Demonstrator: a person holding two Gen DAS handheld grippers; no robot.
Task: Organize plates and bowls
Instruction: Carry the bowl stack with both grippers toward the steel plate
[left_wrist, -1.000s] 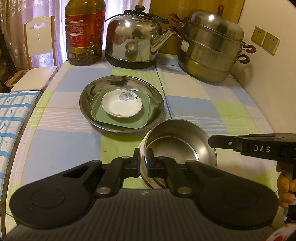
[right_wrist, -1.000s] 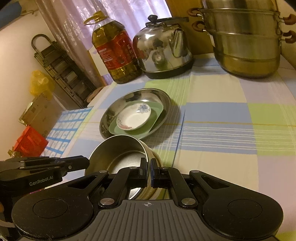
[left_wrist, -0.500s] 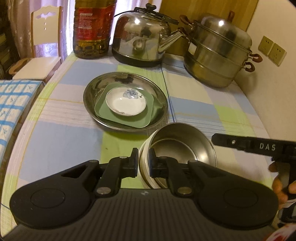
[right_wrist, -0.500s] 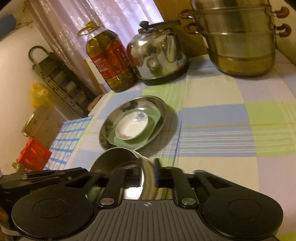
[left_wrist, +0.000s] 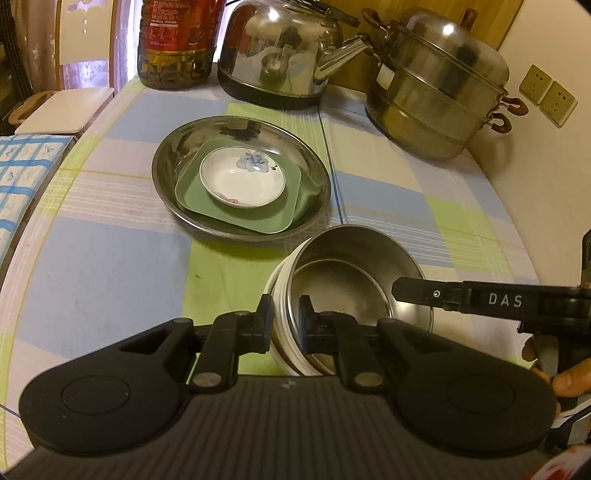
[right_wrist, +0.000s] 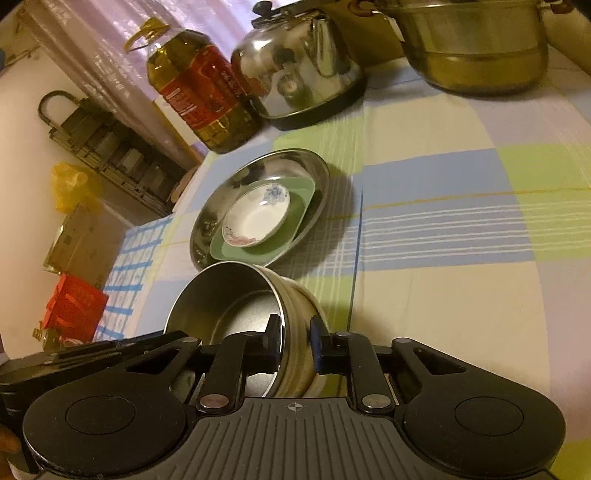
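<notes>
I see the steel bowl (left_wrist: 354, 280) near the front edge of the worktop (left_wrist: 110, 266), and both my claws are at its rim from opposite sides. The left claw (left_wrist: 284, 314) has the near wall of the bowl between its two fingers, one finger outside and one inside; its jaws are opening a little, and I see a thin gap beside the wall, so I do not count it as a firm grip. The right claw (right_wrist: 295, 339) stands over the other side of the rim in the same way, one finger inside the bowl and one outside; its jaws are closing, but they stand narrow with space to the wall on both sides. In the left view the right claw comes in from the right side, with a hand (left_wrist: 565, 373) behind it. The bowl looks tilted, though I cannot tell if it rests on the cloth. Behind it, toward the middle of the worktop, is a large steel plate (left_wrist: 184, 147) which holds a green square plate (left_wrist: 258, 218), and a small white dish (left_wrist: 242, 177) with a blue flower lies on that. Along the far edge stand an oil bottle (left_wrist: 177, 40), a kettle (left_wrist: 277, 55) and a steamer pot (left_wrist: 436, 85).
</notes>
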